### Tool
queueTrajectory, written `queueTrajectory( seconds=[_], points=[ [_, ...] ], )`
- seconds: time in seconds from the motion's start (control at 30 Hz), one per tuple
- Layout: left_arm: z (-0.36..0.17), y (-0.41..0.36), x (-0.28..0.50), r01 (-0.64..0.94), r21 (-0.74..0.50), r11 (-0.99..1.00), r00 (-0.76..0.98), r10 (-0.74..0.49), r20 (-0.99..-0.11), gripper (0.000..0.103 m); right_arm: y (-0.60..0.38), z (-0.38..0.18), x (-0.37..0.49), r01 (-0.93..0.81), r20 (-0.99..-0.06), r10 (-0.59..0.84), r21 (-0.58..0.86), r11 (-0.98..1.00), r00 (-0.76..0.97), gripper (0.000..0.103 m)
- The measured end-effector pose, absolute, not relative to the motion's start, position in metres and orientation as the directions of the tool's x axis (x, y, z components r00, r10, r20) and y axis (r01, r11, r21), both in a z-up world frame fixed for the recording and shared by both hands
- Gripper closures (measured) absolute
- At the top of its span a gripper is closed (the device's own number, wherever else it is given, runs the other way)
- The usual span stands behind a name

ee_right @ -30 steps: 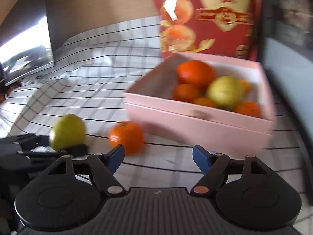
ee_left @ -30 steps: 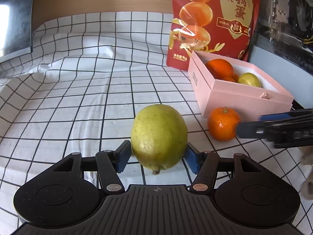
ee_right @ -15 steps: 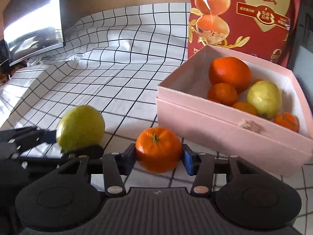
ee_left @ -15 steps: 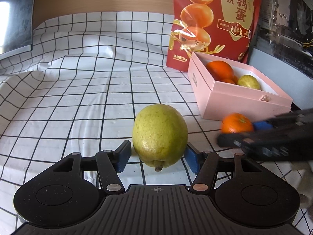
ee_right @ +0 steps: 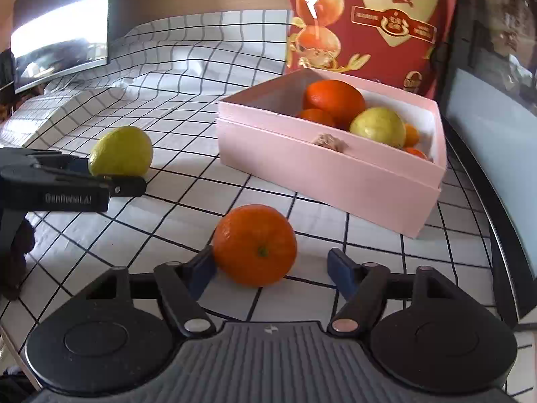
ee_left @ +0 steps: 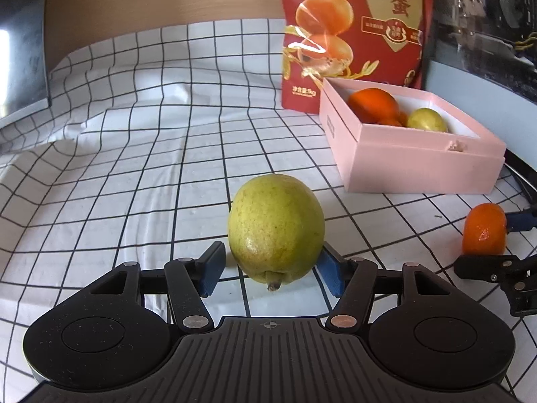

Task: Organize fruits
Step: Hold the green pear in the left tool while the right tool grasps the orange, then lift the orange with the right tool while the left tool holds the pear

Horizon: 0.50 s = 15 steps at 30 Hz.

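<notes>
Holding oranges (ee_right: 334,100) and a green fruit (ee_right: 377,127): pink box (ee_right: 322,171).

Yellow-green guava (ee_left: 276,227): large, oval, speckled skin, stem end toward left-wrist camera; sits on checked cloth between left tool's blue pads.
Mandarin (ee_right: 255,244): bright orange, round, green stem dot facing right-wrist camera; rests on cloth, touching one blue pad of right tool, clear of other.
Pink box (ee_right: 322,174): open, rectangular, well behind both loose fruits; holds large orange (ee_right: 334,99), second guava (ee_right: 377,125), several small mandarins.
</notes>
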<state>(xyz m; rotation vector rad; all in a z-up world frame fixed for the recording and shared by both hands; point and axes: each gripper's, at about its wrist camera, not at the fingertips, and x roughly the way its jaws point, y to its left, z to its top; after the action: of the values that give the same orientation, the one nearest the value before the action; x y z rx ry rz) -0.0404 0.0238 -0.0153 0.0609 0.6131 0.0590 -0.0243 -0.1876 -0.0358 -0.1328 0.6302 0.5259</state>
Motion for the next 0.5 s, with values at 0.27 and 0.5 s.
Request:
queueTrajectory(
  seconds=[0.27,0.5],
  points=[
    [-0.011,0.056,-0.048,-0.007,-0.148,0.989,0.833,-0.076,-0.549,0.040,-0.179,-0.039,-0.022,-0.550,-0.622,0.452,0.041,0.834,0.639,0.002],
    [0.005,0.065,-0.042,-0.001,-0.172,0.985,0.834,-0.094,-0.544,0.040,-0.179,-0.040,-0.022,-0.556,-0.628,0.456,0.045,0.830,0.631,0.000]
  ],
)
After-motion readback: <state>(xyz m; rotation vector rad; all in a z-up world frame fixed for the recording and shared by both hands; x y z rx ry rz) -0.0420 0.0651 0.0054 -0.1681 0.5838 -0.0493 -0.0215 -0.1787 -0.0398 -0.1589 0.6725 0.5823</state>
